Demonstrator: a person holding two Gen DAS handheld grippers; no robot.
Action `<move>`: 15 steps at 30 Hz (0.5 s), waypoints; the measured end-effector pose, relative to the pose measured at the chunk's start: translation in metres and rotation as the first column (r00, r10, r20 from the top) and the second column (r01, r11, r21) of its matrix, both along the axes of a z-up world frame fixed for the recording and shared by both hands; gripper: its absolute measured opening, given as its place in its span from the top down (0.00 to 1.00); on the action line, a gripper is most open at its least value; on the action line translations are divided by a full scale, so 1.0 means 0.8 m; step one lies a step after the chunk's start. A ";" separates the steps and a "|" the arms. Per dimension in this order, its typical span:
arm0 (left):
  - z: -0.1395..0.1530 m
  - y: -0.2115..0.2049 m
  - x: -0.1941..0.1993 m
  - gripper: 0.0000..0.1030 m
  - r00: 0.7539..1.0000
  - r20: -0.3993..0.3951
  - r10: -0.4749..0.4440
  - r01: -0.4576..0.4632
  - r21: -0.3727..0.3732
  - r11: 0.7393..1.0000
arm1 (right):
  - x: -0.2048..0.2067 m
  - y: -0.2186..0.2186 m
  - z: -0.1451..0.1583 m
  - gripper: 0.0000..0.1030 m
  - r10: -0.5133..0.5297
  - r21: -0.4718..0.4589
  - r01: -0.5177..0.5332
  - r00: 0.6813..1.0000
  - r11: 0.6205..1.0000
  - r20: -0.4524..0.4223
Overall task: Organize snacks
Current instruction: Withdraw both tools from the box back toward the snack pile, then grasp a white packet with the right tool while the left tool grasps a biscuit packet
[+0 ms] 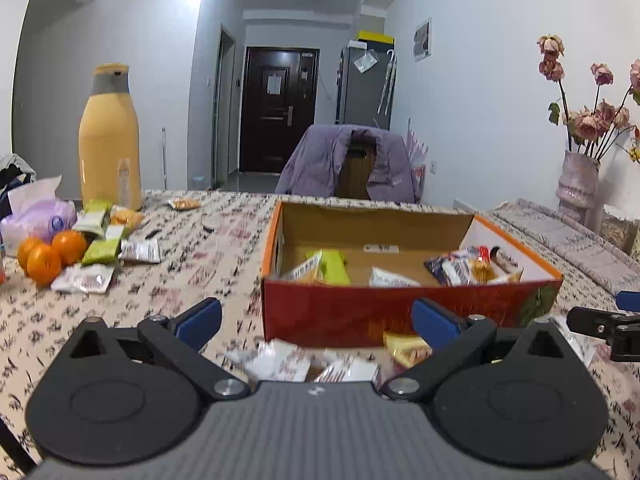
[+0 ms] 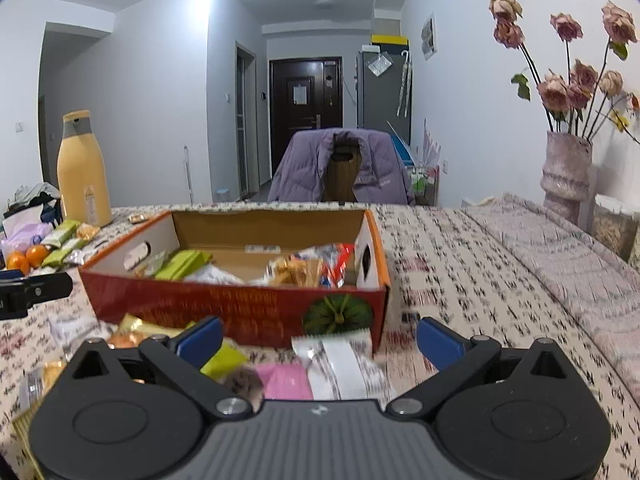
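Note:
A red and orange cardboard box (image 1: 400,312) (image 2: 240,304) stands on the patterned tablecloth and holds several snack packets (image 1: 468,266) (image 2: 296,268). My left gripper (image 1: 316,322) is open just in front of the box, over white and yellow packets (image 1: 304,364) lying at its foot. My right gripper (image 2: 320,338) is open too, above a white packet (image 2: 340,360), a pink one (image 2: 286,380) and a green one (image 2: 224,360). The other gripper shows at each view's edge. More green and white packets (image 1: 104,244) lie at the left.
A tall yellow bottle (image 1: 109,136) (image 2: 82,168), three oranges (image 1: 48,254) and a tissue pack (image 1: 38,216) sit at the left. A vase of dried roses (image 2: 566,168) (image 1: 578,184) stands at the right. A chair with a purple jacket (image 1: 352,164) is behind the table.

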State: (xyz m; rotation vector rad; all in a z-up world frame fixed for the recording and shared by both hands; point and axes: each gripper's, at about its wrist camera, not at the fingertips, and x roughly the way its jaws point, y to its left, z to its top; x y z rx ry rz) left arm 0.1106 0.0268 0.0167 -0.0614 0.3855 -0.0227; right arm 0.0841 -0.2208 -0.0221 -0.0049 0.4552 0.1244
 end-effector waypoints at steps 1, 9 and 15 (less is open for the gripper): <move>-0.004 0.001 -0.001 0.00 1.000 -0.002 0.001 -0.001 0.000 1.000 | -0.004 -0.001 -0.003 0.00 -0.001 0.000 0.001 1.000 1.000 -0.006; -0.022 0.004 0.003 0.00 1.000 -0.002 0.017 -0.017 -0.006 1.000 | -0.014 -0.013 -0.023 0.00 -0.024 -0.012 0.023 0.998 1.000 -0.058; -0.026 0.007 0.001 0.00 1.000 -0.005 0.016 -0.016 -0.020 1.000 | 0.006 -0.016 -0.024 0.00 -0.022 -0.015 0.021 0.997 1.000 -0.073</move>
